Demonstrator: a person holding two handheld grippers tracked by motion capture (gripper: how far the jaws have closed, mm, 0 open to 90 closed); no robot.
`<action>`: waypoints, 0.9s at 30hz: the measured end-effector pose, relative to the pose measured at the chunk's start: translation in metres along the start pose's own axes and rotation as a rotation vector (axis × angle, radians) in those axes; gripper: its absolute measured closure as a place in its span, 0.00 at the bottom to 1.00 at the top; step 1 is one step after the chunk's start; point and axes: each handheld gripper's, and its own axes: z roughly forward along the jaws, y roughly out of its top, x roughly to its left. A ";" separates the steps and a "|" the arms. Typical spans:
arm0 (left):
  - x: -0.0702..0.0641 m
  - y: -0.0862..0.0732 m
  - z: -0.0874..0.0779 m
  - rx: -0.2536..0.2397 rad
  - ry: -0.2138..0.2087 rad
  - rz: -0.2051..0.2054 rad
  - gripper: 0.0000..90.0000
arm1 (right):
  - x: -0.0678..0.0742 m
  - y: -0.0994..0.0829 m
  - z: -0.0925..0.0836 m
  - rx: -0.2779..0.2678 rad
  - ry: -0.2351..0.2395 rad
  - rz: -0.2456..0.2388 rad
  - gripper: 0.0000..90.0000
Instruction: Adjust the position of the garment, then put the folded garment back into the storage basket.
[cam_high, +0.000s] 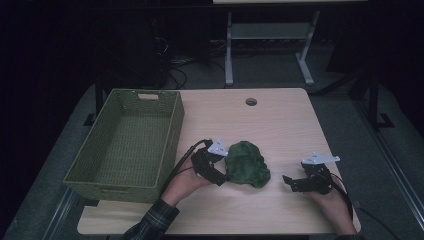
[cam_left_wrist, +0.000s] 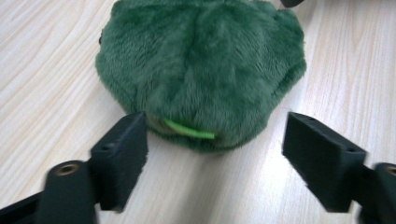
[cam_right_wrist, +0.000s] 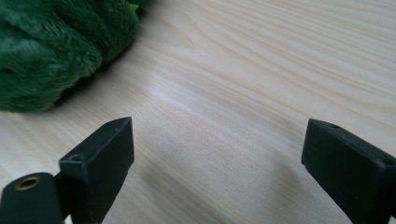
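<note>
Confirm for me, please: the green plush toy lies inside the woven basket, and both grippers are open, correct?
Not quite. The green plush toy lies on the table, to the right of the woven basket, as the high view shows. Both the left gripper and the right gripper are indeed open.

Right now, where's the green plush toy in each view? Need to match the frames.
High view: green plush toy at table centre, right of the basket, at the left gripper.
Left gripper view: plush fills upper centre, just ahead of the open jaws.
Right gripper view: plush in the top-left corner, apart from the jaws.
Shared landmark: light wood table.
</note>
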 end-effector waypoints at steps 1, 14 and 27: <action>0.000 0.002 0.001 0.001 -0.004 0.000 0.20 | 0.001 -0.001 0.002 0.008 -0.005 -0.003 0.10; 0.016 0.021 0.032 0.061 -0.021 0.003 0.16 | -0.001 -0.005 0.009 0.011 0.005 -0.011 0.07; 0.015 0.017 0.061 0.143 -0.049 -0.009 0.16 | -0.001 -0.004 0.009 0.011 0.004 -0.011 0.07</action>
